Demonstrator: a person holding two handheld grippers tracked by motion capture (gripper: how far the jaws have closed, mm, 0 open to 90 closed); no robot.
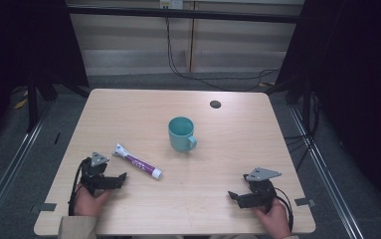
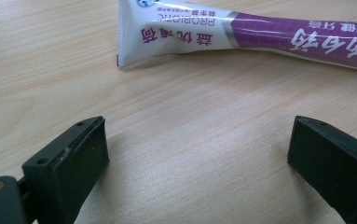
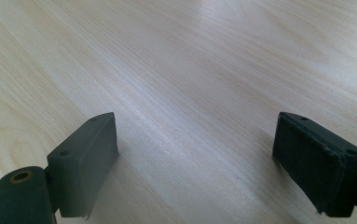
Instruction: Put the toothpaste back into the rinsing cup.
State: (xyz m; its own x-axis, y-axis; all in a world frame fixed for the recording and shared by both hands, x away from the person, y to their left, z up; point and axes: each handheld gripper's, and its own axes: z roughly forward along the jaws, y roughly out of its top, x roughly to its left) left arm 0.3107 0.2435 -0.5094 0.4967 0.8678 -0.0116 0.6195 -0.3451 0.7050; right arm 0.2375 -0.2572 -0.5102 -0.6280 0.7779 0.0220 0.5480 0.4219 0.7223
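High view: one toothpaste tube (image 1: pixel 138 162), one mug (image 1: pixel 181 134)

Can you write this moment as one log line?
left gripper: open | right gripper: open | purple-and-white toothpaste tube: untouched | teal ceramic mug: upright

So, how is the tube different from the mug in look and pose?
The tube lies flat on the table, while the mug stands upright. The tube is white and purple with print; the mug is plain teal. The tube is long and thin, the mug round and open on top. Neither gripper touches either one.
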